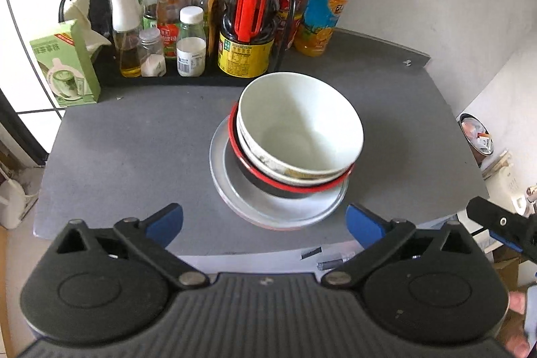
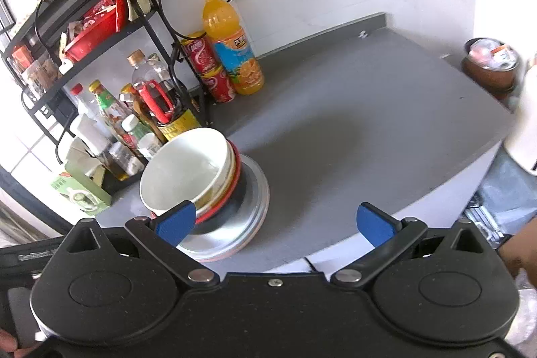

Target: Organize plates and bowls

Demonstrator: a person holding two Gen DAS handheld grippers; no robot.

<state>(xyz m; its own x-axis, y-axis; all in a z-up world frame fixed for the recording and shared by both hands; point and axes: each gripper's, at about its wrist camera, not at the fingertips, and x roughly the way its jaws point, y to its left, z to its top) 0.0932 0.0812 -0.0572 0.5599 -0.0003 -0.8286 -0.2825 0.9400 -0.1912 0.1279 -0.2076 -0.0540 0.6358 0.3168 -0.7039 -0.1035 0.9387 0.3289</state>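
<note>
While both grippers hang spread wide with nothing between their blue pads, the left gripper [image 1: 265,225] faces the stack: a white bowl [image 1: 300,126] nested in a red-rimmed black bowl [image 1: 268,187] on pale plates [image 1: 285,212], mid grey tabletop [image 1: 134,140]. Beside that stack, the right gripper [image 2: 275,223] hovers near the tabletop's front edge.
</note>
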